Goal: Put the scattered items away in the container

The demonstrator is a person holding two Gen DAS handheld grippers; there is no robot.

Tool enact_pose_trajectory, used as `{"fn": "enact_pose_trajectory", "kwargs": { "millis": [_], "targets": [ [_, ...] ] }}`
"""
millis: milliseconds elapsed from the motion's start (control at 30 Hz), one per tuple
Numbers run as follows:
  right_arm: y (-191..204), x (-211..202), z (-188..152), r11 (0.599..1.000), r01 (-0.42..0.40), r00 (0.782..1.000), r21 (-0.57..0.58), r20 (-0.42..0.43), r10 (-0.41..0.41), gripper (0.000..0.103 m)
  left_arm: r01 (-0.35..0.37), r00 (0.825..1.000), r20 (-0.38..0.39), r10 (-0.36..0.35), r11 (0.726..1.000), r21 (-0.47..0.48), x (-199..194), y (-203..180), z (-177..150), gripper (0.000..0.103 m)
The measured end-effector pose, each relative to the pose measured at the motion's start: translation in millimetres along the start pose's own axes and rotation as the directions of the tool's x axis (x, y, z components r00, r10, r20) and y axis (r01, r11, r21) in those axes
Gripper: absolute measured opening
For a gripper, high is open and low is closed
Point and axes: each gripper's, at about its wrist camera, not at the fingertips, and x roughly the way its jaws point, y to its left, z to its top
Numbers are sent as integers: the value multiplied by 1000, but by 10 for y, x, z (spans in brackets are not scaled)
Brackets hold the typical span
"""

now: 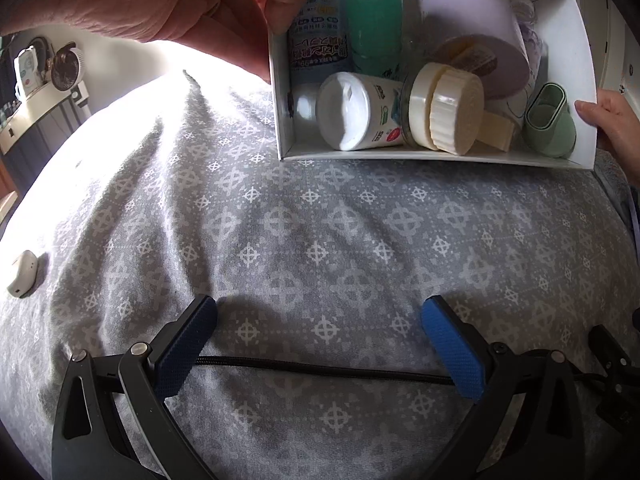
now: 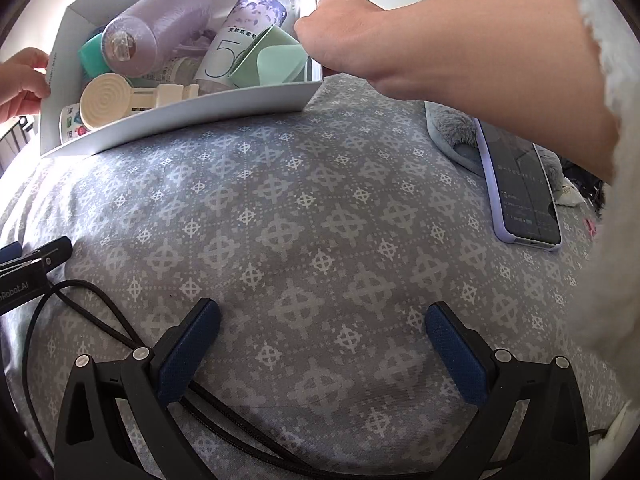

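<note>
Left hand [image 1: 168, 0]: bare, gripping the left wall of the white box [image 1: 400, 155].
Left gripper [image 1: 318, 334]: lying on the grey patterned bedspread [image 1: 280, 220], jaws spread, nothing between them.
White box contents: white pot [image 1: 352, 110], cream round-headed brush [image 1: 444, 110], green bottle [image 1: 374, 20], lilac thread cone [image 1: 472, 20], mint green case [image 1: 550, 120], all lying inside.
Right hand [image 2: 344, 36]: bare, on the box's right wall.
Right gripper [image 2: 322, 338]: resting on the bedspread, jaws spread, empty.
Phone [image 2: 520, 188]: lilac case, face up, right of the box.
</note>
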Motion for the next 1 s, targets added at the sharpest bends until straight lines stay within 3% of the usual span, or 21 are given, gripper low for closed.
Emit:
{"fn": "enact_pose_trajectory", "kwargs": {
  "millis": [567,1000],
  "targets": [
    [-3,7,-4,1000,-2,1000,1,2,2,103,-3,1000,1,3,1000,1,5,17,2,103],
    [-23,417,4,1000,1,1000,-2,0,-1,103,-13,1000,-2,13,1000,10,60,51,27,103]
  ]
}}
